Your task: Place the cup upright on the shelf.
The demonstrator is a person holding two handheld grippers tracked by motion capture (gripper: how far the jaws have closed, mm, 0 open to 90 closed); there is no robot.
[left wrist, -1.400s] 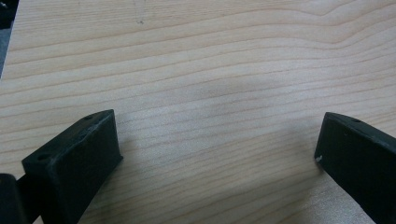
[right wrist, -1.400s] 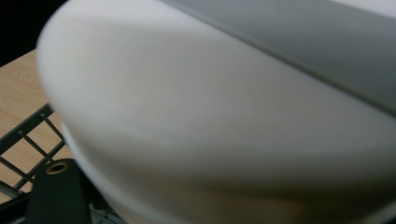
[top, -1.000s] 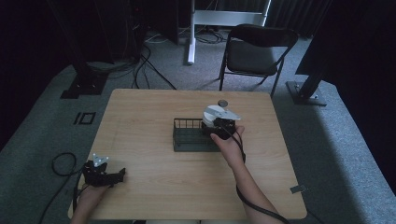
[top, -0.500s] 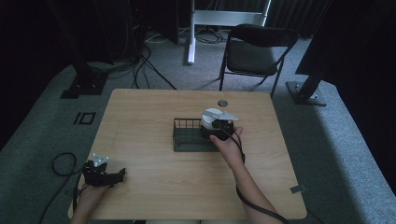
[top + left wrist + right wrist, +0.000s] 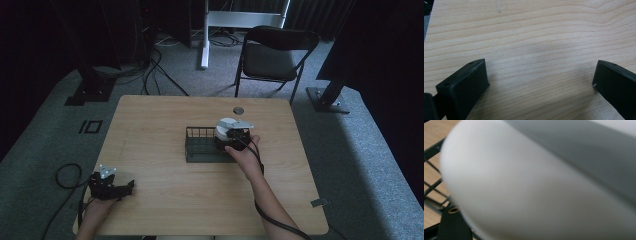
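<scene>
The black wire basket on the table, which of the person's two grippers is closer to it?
Right. The right gripper is at the black wire basket's right end, against a white rounded object. The left gripper rests far off near the table's front left corner.

In the right gripper view a blurred white object (image 5: 536,187) sits so close that its shape cannot be told, and it hides the jaws. The wire basket (image 5: 434,187) is cut off at nine o'clock. In the high view the right gripper (image 5: 231,136) is too small to read its jaws.
</scene>
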